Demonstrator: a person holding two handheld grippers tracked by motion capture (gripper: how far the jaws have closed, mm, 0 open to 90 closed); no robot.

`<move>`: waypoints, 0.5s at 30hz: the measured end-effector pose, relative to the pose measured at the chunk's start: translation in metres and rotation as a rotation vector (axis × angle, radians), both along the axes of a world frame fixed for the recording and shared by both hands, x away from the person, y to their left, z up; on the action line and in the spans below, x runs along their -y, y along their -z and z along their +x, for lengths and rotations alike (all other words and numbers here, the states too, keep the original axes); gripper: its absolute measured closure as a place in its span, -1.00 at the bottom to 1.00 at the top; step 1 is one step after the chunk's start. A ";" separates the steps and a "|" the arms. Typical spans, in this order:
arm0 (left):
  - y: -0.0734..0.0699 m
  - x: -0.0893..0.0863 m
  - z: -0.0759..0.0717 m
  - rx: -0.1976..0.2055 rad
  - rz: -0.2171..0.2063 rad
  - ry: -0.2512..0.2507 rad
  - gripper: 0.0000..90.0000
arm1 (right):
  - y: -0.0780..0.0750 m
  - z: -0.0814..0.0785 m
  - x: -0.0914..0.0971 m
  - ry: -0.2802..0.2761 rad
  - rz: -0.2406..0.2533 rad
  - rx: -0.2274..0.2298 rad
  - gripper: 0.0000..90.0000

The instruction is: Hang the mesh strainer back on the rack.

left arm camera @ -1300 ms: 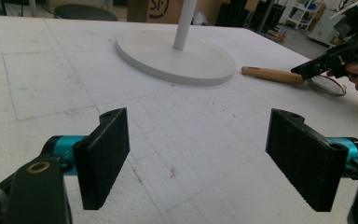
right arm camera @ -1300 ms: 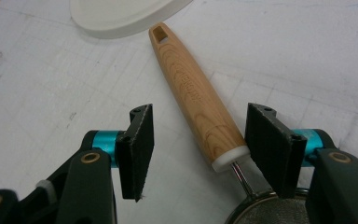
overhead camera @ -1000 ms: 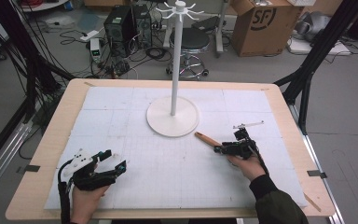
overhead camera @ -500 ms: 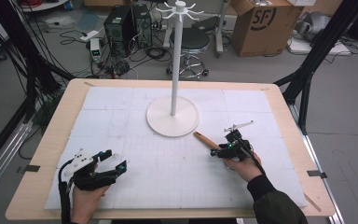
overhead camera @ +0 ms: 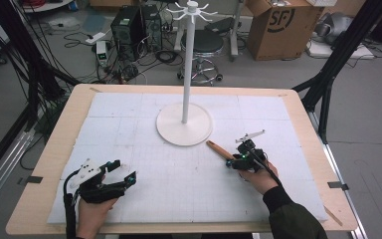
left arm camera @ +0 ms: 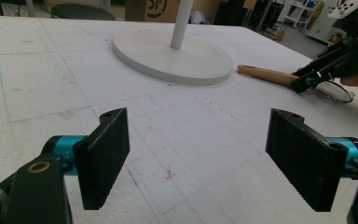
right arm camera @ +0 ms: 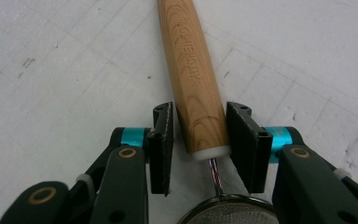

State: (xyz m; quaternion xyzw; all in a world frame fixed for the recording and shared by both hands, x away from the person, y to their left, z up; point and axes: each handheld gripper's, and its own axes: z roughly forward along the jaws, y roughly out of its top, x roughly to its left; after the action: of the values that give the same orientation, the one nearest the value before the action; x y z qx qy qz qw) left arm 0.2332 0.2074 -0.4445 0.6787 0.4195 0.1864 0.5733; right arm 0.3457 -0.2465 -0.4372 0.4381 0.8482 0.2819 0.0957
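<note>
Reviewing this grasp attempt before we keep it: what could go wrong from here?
1. The right gripper straddles the very end of the wooden handle, with a gap visible at the left jaw; closing there may let the round handle roll or slip out.
2. The handle's tip lies near the stand base; swinging it could bump it.

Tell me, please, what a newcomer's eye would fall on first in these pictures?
Probably the tall white stand rising from its round base at the middle of the table. Next, just right of that base, the right gripper straddles the wooden handle of a small strainer, jaws not quite closed. The left gripper rests wide open near the front-left edge.
</note>
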 end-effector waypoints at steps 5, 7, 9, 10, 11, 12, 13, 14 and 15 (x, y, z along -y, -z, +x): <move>0.000 -0.001 -0.001 -0.001 -0.004 -0.003 -0.51 | 0.000 -0.002 -0.002 -0.007 -0.023 0.016 0.37; 0.000 -0.001 -0.001 -0.001 -0.005 -0.003 -0.51 | 0.000 -0.003 -0.004 -0.009 -0.034 0.024 0.37; 0.000 -0.001 -0.001 0.001 -0.003 -0.004 -0.51 | 0.000 -0.003 -0.004 -0.008 -0.034 0.025 0.37; 0.000 -0.001 -0.001 -0.001 -0.004 -0.004 -0.51 | 0.000 -0.003 -0.004 -0.003 -0.037 0.021 0.37; 0.000 0.000 -0.001 -0.001 -0.005 -0.004 -0.51 | 0.000 -0.003 -0.004 -0.003 -0.037 0.021 0.37; 0.000 0.000 -0.001 -0.002 -0.005 -0.001 -0.51 | -0.001 -0.002 -0.006 -0.002 -0.045 0.015 0.37; 0.000 0.000 0.000 -0.002 -0.005 -0.002 -0.51 | -0.001 -0.002 -0.006 -0.002 -0.045 0.015 0.37; 0.000 0.000 0.000 -0.002 -0.004 -0.002 -0.51 | -0.001 -0.001 -0.007 -0.005 -0.056 0.008 0.37; 0.000 0.000 0.000 -0.002 -0.005 -0.002 -0.51 | -0.002 0.000 -0.009 -0.003 -0.069 0.003 0.37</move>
State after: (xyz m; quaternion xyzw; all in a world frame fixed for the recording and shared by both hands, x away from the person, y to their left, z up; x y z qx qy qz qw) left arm 0.2327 0.2074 -0.4444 0.6770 0.4213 0.1852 0.5743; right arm 0.3456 -0.2379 -0.4351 0.4329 0.8578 0.2535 0.1118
